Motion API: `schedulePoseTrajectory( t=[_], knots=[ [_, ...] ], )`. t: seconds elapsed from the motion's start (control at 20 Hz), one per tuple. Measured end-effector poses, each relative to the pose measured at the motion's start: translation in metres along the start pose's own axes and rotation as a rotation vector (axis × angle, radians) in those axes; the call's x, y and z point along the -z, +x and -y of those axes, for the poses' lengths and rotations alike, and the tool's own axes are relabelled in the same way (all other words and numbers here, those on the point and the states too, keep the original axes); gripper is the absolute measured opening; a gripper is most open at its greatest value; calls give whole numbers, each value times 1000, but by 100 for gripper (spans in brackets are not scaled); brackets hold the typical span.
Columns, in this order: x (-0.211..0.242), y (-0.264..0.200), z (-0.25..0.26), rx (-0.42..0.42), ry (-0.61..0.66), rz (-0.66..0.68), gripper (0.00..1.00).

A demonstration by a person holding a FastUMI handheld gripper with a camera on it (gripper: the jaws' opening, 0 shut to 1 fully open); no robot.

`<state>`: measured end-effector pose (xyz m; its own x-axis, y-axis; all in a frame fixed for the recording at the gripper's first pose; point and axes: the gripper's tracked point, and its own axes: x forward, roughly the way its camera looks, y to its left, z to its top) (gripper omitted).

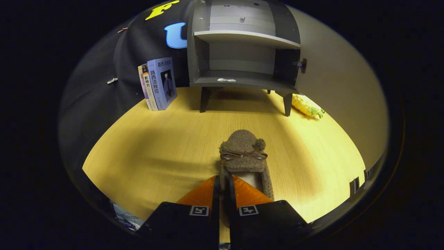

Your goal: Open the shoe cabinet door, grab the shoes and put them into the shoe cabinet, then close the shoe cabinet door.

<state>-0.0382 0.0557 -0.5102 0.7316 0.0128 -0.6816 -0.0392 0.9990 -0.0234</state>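
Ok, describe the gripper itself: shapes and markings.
The gripper has two wedge-shaped fingers that taper forward from two black, boxy mounts. Each mount carries a small square black-and-white marker near its inner corner. The fingers are closed on the heel rim of the brown fuzzy slipper.

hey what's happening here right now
A handheld gripper has its two fingers closed on the near edge of a fuzzy brown shoe on the wooden table. Beyond it, the shoe cabinet stands with its door already swung open and its shelves bare, apart from a small scrap on the lower one. The shoe isn't inside yet. Some books lean beside the cabinet.
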Motion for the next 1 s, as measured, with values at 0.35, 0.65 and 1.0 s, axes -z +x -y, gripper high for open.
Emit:
schedulePoseTrajectory(
  t=[0.35, 0.65, 1.0],
  knots=[
    [2, 34, -1, 13, 0, -42, 18],
    [-11, 64, 0, 31, -29, -40, 18],
    [-20, 59, 5, 50, -26, -63, 5]
  ],
)
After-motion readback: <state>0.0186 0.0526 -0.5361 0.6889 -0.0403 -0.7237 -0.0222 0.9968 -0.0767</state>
